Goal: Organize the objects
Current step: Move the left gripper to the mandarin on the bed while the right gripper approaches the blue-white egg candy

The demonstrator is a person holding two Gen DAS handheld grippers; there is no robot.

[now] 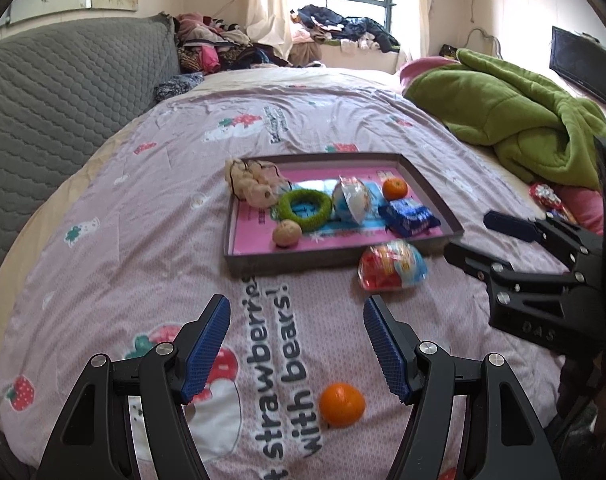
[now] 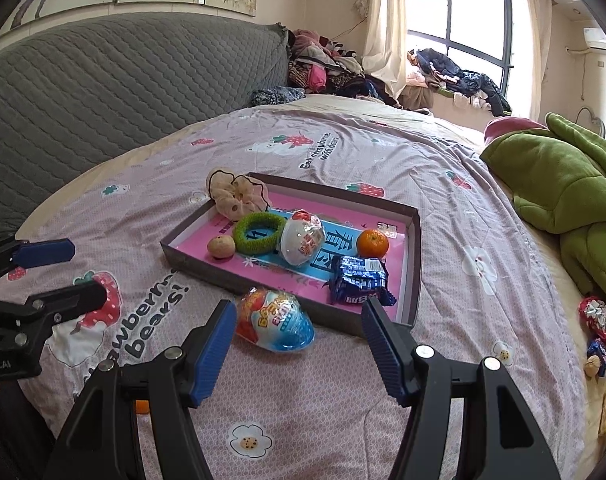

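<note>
A shallow grey tray point(image 1: 331, 260) point(image 2: 263, 284) with a pink floor lies on the bed. In it are a cream scrunchie point(image 1: 251, 184), a green ring point(image 1: 305, 209), a small brown ball point(image 1: 287, 233), a white egg packet point(image 1: 352, 199), an orange point(image 1: 395, 188) and a blue snack pack point(image 1: 409, 218). A red and blue toy egg point(image 2: 275, 320) point(image 1: 391, 270) lies on the quilt just in front of the tray. A second orange point(image 1: 342, 405) lies near the bed's front edge. My left gripper point(image 1: 295, 340) stands open above that orange. My right gripper point(image 2: 299, 340) is open, just short of the toy egg.
A green blanket point(image 1: 511, 112) is heaped on the bed's right side, with small wrapped things point(image 2: 595, 320) below it. A grey quilted headboard point(image 1: 63, 92) runs along the left. Piled clothes point(image 1: 343, 32) sit by the window.
</note>
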